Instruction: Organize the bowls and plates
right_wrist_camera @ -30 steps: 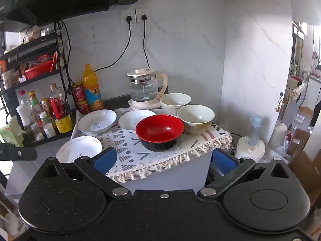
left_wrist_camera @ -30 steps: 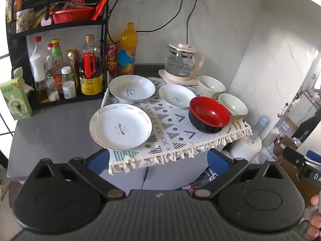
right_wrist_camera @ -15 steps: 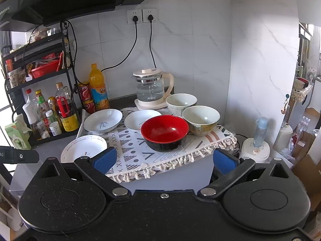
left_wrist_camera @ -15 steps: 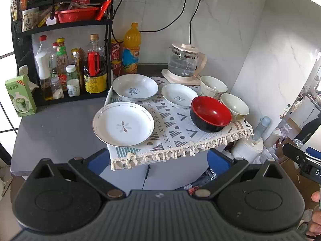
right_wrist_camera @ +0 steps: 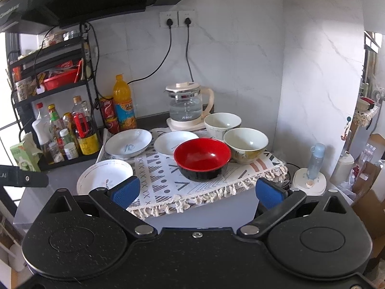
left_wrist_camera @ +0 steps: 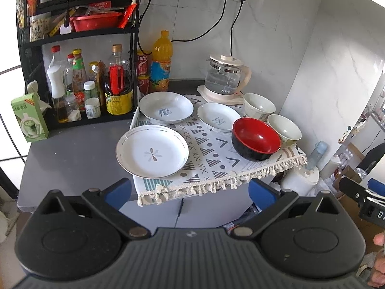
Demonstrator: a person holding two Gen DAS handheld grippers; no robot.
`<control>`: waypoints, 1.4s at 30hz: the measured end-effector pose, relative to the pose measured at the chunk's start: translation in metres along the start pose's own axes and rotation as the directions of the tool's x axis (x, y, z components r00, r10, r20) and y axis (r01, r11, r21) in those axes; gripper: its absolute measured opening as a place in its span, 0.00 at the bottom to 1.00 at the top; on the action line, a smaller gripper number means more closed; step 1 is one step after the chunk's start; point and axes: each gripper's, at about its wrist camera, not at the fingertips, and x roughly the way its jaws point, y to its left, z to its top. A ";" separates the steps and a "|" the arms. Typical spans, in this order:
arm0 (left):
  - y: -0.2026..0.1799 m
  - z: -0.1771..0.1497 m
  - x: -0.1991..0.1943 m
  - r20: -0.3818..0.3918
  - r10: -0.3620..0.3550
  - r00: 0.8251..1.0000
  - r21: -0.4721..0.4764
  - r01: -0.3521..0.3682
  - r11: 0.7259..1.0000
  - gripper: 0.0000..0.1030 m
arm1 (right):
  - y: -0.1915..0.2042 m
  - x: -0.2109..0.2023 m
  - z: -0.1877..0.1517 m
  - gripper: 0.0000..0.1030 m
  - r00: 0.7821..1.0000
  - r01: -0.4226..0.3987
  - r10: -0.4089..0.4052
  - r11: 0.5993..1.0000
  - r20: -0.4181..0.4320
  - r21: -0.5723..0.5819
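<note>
On a patterned cloth [left_wrist_camera: 211, 161] lie three white plates: a large one [left_wrist_camera: 152, 153] at the front left, one [left_wrist_camera: 166, 107] behind it and a smaller one [left_wrist_camera: 217, 116] to its right. A red and black bowl [left_wrist_camera: 255, 138] sits at the right, with two cream bowls [left_wrist_camera: 284, 129] [left_wrist_camera: 258, 104] behind it. The same dishes show in the right wrist view, with the red bowl [right_wrist_camera: 201, 157] nearest. My left gripper [left_wrist_camera: 190, 191] is open and empty, in front of the counter edge. My right gripper [right_wrist_camera: 197, 192] is open and empty, in front of the cloth's fringe.
A glass kettle [left_wrist_camera: 225, 80] stands at the back against the tiled wall. A black rack [left_wrist_camera: 79, 77] with bottles stands at the left, an orange drink bottle [left_wrist_camera: 161, 60] beside it. A green carton [left_wrist_camera: 28, 118] sits on the grey counter [left_wrist_camera: 72, 159]. A white appliance [right_wrist_camera: 310, 180] stands to the right, below counter level.
Both grippers have risen and drawn back a little, so the dishes sit lower and smaller in both views. Nothing on the counter has moved. Both grippers stay open.
</note>
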 end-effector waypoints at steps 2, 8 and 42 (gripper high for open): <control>0.001 0.000 0.000 -0.005 -0.002 1.000 -0.008 0.002 1.000 1.00 | 0.001 -0.002 0.000 1.00 1.000 -0.005 0.005 1.000 0.005 -0.001; 0.001 -0.001 0.002 -0.011 -0.001 1.000 -0.002 0.001 1.000 1.00 | 0.001 -0.001 -0.001 1.00 1.000 0.001 -0.001 1.000 -0.006 0.004; 0.000 0.002 0.005 -0.021 0.011 1.000 -0.024 -0.011 1.000 1.00 | -0.002 0.004 -0.003 1.00 1.000 0.004 -0.004 1.000 -0.013 -0.008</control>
